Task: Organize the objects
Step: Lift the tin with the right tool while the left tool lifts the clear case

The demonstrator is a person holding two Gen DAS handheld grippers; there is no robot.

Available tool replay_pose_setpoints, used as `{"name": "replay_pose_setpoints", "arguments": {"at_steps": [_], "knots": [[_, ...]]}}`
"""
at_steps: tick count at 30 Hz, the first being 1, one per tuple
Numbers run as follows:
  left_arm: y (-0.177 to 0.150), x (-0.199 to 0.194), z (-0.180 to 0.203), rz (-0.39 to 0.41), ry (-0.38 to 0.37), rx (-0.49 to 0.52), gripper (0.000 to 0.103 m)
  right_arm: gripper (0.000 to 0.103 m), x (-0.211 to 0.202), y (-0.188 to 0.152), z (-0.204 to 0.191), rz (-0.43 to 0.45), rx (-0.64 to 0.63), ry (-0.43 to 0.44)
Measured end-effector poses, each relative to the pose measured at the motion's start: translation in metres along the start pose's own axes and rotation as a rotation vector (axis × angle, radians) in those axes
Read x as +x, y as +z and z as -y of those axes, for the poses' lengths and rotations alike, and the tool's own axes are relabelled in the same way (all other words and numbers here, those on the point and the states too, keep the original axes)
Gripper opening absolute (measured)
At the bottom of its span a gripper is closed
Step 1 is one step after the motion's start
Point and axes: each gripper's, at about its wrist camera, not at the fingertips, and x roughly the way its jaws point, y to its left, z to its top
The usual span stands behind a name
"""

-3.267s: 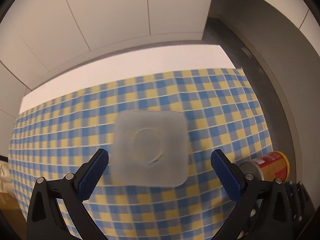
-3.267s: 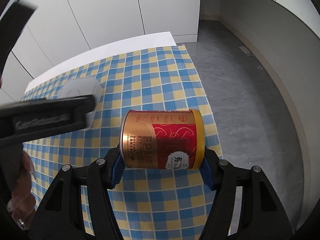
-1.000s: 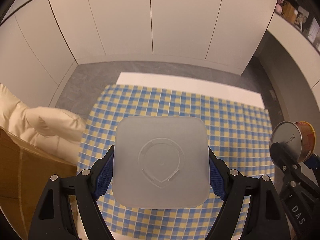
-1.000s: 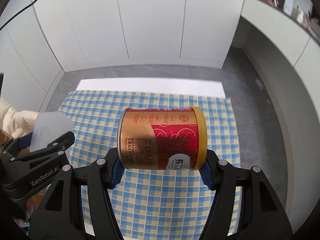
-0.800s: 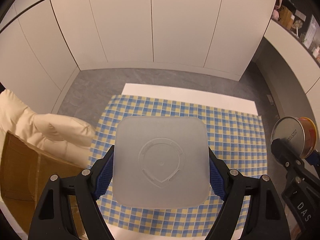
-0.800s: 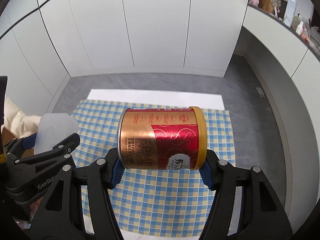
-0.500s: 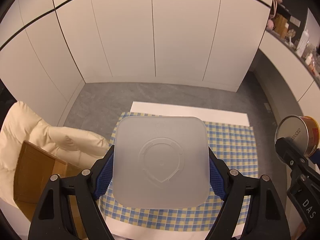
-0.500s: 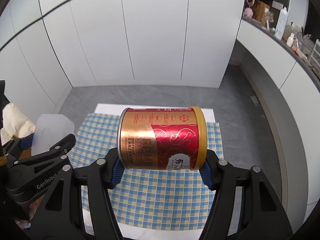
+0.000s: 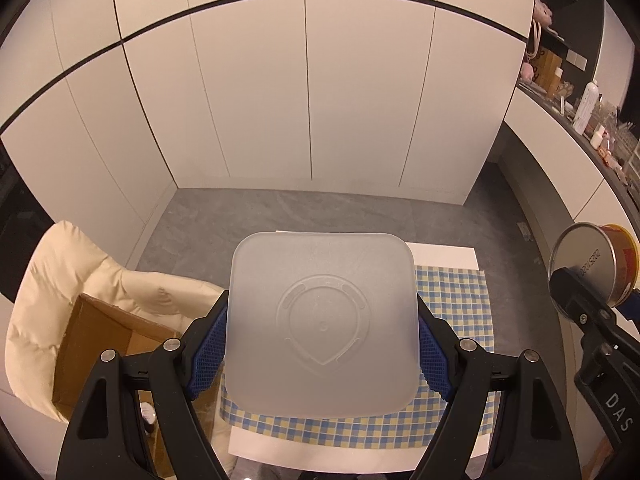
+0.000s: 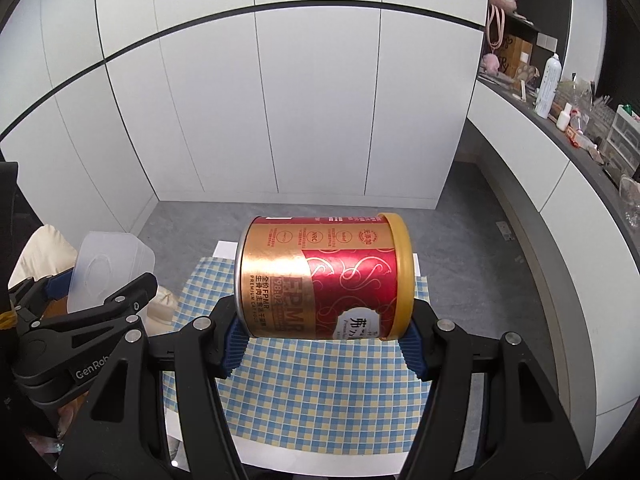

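Note:
My left gripper (image 9: 320, 352) is shut on a frosted square plastic container (image 9: 322, 320), its base facing the camera, held high above the table. It also shows at the left of the right wrist view (image 10: 108, 268). My right gripper (image 10: 324, 344) is shut on a red and gold can (image 10: 324, 276) with a yellow lid, lying sideways between the pads. The can also shows at the right edge of the left wrist view (image 9: 592, 268). Both are far above the blue and yellow checked cloth (image 10: 320, 392).
The white table (image 9: 320, 456) stands on a grey floor before white cabinets. A cardboard box (image 9: 92, 344) and a cream padded jacket (image 9: 60, 272) lie to its left. A counter (image 10: 560, 120) with bottles and clutter runs along the right.
Both grippers have risen higher with their loads; the table looks smaller and farther below. The can has tilted slightly in the right gripper.

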Motion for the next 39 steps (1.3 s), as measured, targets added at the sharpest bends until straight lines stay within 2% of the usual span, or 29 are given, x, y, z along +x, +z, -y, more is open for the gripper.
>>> {"name": "replay_pose_setpoints", "arguments": {"at_steps": [19,25,30,35,39], "knots": [[-0.017,-0.022,0.002,0.030,0.009,0.015,0.081,0.064,-0.009,-0.012,0.002,-0.012,-0.005,-0.006],[-0.033,-0.038,-0.001,0.054,0.005,0.026,0.081,0.064,-0.019,-0.025,0.000,-0.005,-0.010,-0.010],[-0.048,-0.054,-0.002,0.084,0.035,0.033,0.081,0.064,-0.027,-0.037,-0.003,-0.004,-0.008,-0.020],[-0.060,-0.062,-0.002,0.072,0.003,0.035,0.081,0.064,-0.040,-0.050,-0.003,0.000,-0.005,-0.015],[-0.075,-0.071,-0.002,0.083,0.012,0.044,0.081,0.064,-0.051,-0.061,-0.003,0.003,-0.002,-0.008]]}}
